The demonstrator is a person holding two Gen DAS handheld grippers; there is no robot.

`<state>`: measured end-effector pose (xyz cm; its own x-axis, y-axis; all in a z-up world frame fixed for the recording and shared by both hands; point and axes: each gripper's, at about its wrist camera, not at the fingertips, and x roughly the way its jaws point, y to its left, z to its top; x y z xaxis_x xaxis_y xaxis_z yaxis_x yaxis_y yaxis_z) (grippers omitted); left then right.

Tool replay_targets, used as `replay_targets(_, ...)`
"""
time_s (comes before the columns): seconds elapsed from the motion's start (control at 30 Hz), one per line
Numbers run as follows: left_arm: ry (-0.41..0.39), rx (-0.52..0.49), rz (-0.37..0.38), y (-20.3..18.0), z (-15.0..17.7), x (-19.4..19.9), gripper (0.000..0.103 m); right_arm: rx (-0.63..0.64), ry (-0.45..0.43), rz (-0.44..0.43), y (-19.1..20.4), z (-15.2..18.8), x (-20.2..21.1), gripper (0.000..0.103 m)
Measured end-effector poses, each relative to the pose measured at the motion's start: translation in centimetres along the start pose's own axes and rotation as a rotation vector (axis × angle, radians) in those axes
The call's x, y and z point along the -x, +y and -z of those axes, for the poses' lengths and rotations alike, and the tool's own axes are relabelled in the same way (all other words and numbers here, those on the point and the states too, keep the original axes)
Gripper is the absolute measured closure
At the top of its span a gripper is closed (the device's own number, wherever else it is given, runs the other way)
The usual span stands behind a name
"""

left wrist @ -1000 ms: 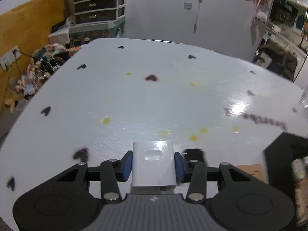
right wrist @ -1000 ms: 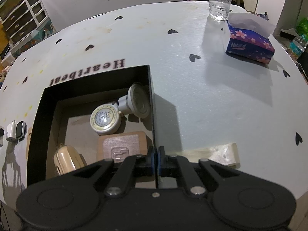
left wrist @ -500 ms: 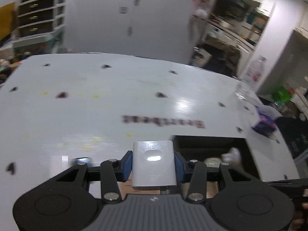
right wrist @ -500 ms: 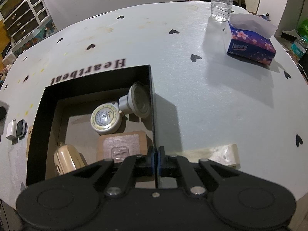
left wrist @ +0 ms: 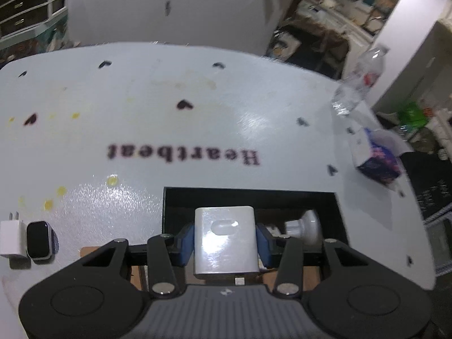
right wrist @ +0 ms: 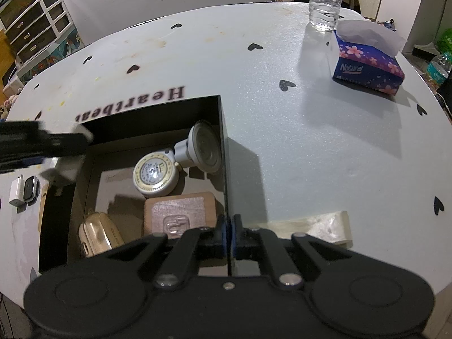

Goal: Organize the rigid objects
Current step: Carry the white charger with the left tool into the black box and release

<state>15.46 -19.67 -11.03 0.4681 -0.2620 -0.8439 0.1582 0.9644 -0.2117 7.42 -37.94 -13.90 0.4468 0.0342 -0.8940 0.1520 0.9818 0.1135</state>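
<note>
Left tool (left wrist: 225, 247) is clamped on a white charger block (left wrist: 226, 243), blue pads pressing both side faces, its prong end pointing back toward the cam. The block hangs over the near-left part of the black box (left wrist: 339, 214), just inside the wall, so prob. mid-carry to a drop spot. Seen from the right tool's cam, the block (right wrist: 66, 166) sits above the box's left edge, blurred, not yet down.

Right tool (right wrist: 228, 233) is fully shut, pinching the thin right wall of the box (right wrist: 223, 130); likely a brace so the box won't slide while stuff goes in.

Already in the box, ahead of the right tool: round tape measure (right wrist: 155, 173), grey suction-cup mount (right wrist: 202, 147), pinkish case (right wrist: 179, 212), gold charger (right wrist: 97, 236). Free floor is left-center, under the block, which fits where it's headed.

Left of the left tool, still on the counter (left wrist: 197, 113): small white plug (left wrist: 11, 240) touching a smartwatch body (left wrist: 38, 240). Those look like the next pickups.

Far right: tissue box (right wrist: 367, 62) & water bottle (right wrist: 325, 0), well apart from the box, prob. not part of the job.
</note>
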Motion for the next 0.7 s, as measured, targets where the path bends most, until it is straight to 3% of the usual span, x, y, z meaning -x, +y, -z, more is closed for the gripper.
replay_targets(0.23, 0.026, -0.063, -0.117, -1.6, 0.4, -3.3, 0.057, -0.002, 0.0, -0.002, 0.0, 0.0, 0.0, 0.099)
replay_targets(0.57, 0.005, -0.132, -0.187, -3.4, 0.9, -5.1, 0.057, -0.001, 0.0, -0.006, 0.0, 0.0, 0.0, 0.099)
replay_targets(0.7, 0.009, -0.119, -0.177, -3.1, 0.6, -5.1, 0.057, -0.001, 0.0, -0.008, -0.1, 0.0, 0.0, 0.099)
